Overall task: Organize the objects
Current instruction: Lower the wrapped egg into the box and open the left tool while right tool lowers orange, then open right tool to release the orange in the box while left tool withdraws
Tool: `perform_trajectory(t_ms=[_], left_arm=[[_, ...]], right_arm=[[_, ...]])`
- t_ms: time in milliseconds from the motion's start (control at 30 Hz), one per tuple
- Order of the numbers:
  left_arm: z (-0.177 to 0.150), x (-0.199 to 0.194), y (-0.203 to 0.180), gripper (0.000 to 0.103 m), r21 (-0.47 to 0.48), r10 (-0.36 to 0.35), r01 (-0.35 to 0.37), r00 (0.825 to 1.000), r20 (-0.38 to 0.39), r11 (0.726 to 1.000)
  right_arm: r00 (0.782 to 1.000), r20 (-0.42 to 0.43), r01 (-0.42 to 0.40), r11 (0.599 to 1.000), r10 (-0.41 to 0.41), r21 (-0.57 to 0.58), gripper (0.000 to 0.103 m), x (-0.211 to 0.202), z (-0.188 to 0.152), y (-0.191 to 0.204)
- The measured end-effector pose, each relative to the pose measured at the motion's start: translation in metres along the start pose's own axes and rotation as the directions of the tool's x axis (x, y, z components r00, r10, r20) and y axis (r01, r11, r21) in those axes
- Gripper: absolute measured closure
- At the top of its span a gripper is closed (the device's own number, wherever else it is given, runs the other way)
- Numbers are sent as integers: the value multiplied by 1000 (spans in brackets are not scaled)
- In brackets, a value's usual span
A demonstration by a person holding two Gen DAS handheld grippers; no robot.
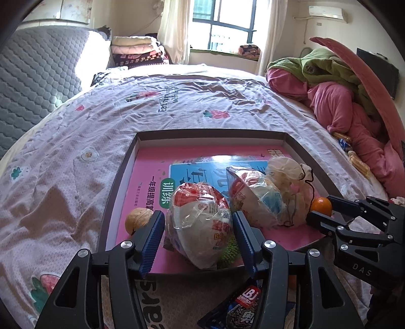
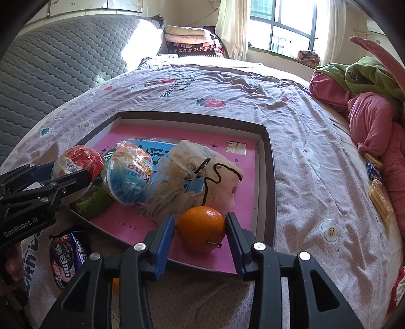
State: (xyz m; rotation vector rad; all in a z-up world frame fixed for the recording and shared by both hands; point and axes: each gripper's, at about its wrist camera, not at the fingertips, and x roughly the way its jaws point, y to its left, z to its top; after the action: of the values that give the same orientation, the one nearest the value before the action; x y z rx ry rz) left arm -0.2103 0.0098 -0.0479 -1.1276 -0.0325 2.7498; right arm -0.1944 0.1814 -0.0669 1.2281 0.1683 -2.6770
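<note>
A shallow dark tray [image 1: 121, 177] on the bed [image 1: 76, 151] holds a pink workbook [image 1: 149, 172], two wrapped bowls, a cloth bag [image 2: 202, 167], a walnut [image 1: 136, 219] and an orange [image 2: 201, 229]. The left gripper [image 1: 198, 227] brackets the red bowl [image 1: 200, 222] and the right gripper [image 2: 200, 227] the orange, seemingly with pads just clear. Only the right view shows the blue bowl [image 2: 131, 174] clearly, and a cookie pack [image 2: 65, 255] near the tray.

Grey quilted headboard [image 1: 38, 76]; folded blankets [image 1: 136, 49]; window [image 1: 225, 20]; wall air conditioner [image 1: 326, 12].
</note>
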Motion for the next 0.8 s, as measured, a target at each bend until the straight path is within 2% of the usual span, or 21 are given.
perform_trajectory(t_ms=[567, 800], left_arm=[[-1, -13, 0, 43, -11, 20, -20, 1000, 12, 1000], [-4, -23, 1, 40, -24, 29, -28, 999, 17, 999]], right_arm=[[1000, 24, 8, 1000, -8, -4, 56, -12, 3, 0], [999, 44, 7, 1000, -8, 7, 50, -18, 4, -2]])
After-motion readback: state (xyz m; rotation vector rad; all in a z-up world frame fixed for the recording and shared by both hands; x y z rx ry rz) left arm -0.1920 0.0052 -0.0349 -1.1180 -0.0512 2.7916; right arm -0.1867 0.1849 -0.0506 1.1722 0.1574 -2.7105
